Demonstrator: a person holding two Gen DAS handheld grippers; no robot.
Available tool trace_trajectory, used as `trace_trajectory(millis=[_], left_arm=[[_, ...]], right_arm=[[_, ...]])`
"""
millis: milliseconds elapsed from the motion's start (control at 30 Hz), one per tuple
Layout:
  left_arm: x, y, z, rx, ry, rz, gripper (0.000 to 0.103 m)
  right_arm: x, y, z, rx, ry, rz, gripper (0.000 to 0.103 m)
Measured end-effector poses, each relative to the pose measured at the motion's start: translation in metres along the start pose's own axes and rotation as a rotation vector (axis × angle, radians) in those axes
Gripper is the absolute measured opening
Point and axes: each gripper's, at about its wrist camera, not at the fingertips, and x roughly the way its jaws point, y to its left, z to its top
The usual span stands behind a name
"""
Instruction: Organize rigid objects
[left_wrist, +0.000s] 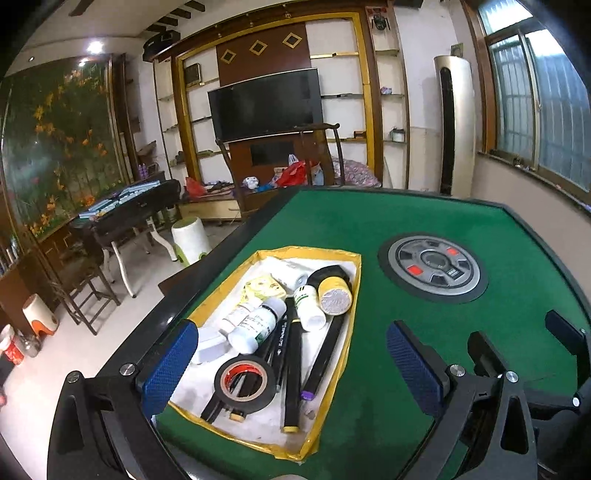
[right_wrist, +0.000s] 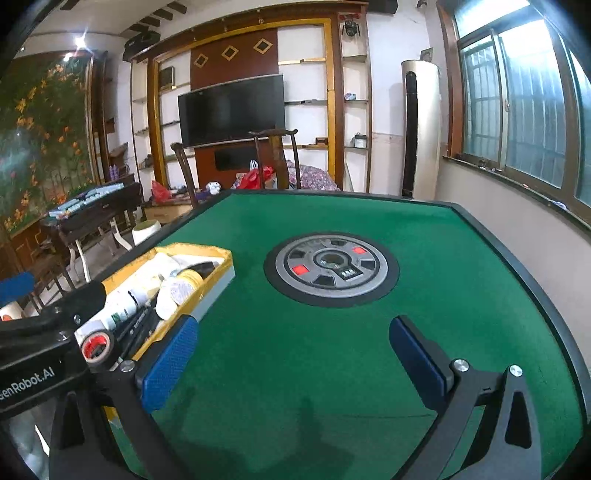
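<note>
A green felt bench is seen from both wrist views, with a round grey control hub set in its middle. Near the bench's left edge a shallow tray with yellow taped rims is placed, and the rigid objects are gathered inside it. A roll of black tape with a red inner core is lain at the tray's near end, resting on black marker pens. Two white bottles with green labels are lain across the middle, one beside the other, and a yellow-capped tube is lain by the tray's right wall. A small yellowish card is seen further back.

The left claw is held wide open above the near end of the tray, nothing being gripped between its blue pads. The right claw is likewise spread wide and empty, held over bare felt just to the right of the tray, with the hub ahead of it. In the right wrist view the left claw's black body is seen at the left edge, close beside the tray
</note>
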Motion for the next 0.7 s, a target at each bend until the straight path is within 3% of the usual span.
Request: trace_trajectory(millis=[700], left_arm=[[0.026,0.035,-0.01,-0.075,0.083,0.024,0.103]], right_arm=[[0.013,0.037,-0.013,-0.113,0.063,-0.027,0.103]])
